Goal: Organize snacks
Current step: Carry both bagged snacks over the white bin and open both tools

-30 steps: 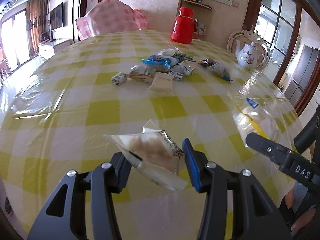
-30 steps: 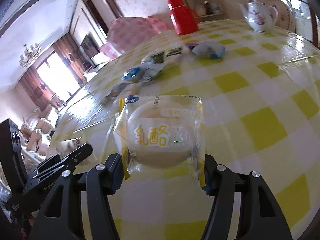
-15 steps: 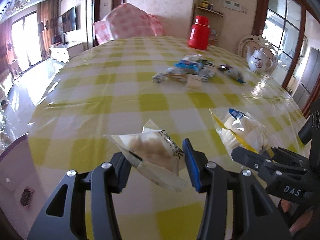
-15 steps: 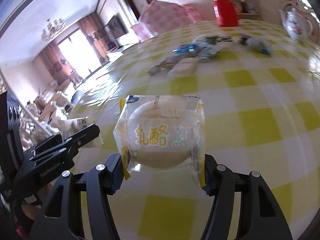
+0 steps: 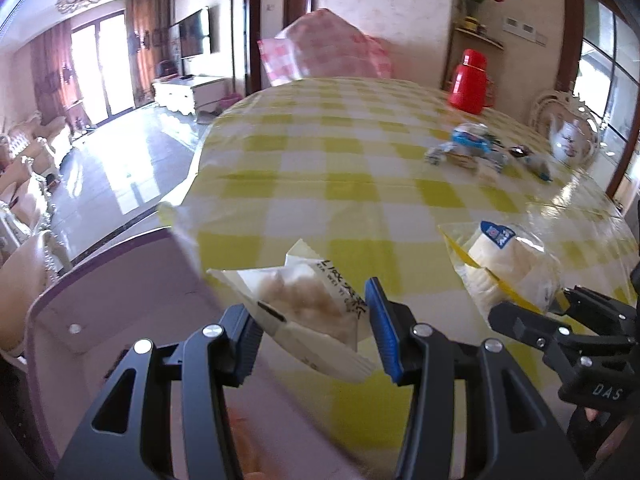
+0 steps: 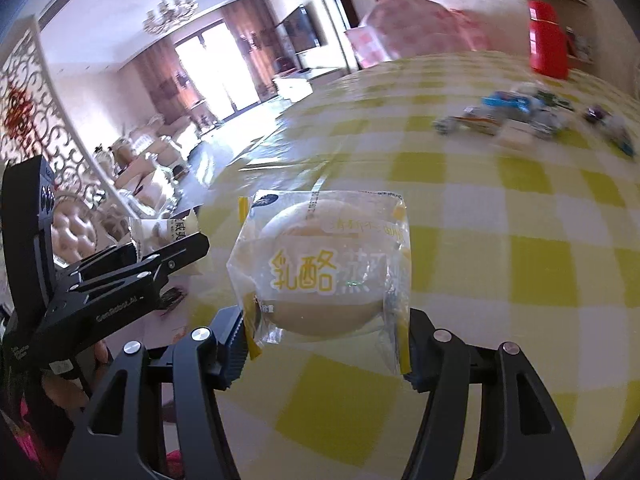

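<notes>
Both our grippers had swung left toward the table's (image 5: 360, 184) edge, over a lilac box (image 5: 120, 300). Our left gripper (image 5: 312, 334) pinched a clear crinkly packet (image 5: 304, 308) of pale crumbly pastry; our right gripper (image 6: 324, 344) clasped a round, smooth bun (image 6: 324, 276) in glossy film (yellow lettering). Other snacks (image 5: 476, 152) lay heaped far across the checked cloth.

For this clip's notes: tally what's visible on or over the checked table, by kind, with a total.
Snack packets held in grippers: 2, the crumbly snack packet and the round bun packet
Heap of loose snacks: 1, too blurred to count singly
Red flask: 1
White teapot: 1
Total: 5
</notes>
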Demonstrator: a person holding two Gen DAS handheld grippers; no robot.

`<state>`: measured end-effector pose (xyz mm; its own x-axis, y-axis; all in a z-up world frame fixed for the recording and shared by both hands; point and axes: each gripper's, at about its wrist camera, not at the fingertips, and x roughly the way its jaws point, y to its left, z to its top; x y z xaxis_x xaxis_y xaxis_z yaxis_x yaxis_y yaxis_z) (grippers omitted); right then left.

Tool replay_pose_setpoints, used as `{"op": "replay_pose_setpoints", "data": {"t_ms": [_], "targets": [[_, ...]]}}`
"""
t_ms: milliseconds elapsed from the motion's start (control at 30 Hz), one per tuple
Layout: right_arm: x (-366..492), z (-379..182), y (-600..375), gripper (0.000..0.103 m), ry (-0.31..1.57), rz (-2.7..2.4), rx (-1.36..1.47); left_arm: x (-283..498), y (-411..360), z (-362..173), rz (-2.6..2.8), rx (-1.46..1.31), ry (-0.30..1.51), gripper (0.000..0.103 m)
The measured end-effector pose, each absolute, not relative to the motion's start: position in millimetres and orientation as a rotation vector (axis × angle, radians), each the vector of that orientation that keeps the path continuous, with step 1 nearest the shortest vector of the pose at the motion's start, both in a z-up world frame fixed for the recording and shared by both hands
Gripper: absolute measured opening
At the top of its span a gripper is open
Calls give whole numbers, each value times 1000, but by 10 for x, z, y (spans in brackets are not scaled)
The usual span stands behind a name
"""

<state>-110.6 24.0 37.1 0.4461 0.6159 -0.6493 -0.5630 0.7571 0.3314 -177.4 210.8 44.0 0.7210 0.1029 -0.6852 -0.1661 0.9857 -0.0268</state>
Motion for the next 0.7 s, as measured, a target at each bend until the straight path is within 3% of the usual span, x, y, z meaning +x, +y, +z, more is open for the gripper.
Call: {"op": "replay_pose_setpoints", "data": {"t_ms": [333, 700], "targets": [[-1586, 576, 1032, 60, 788, 864, -99, -1978, 2817, 489, 279, -84, 779, 49], [-2293, 436, 1977, 60, 767, 1036, -384, -2282, 3665, 547, 468, -15, 880, 39]]}}
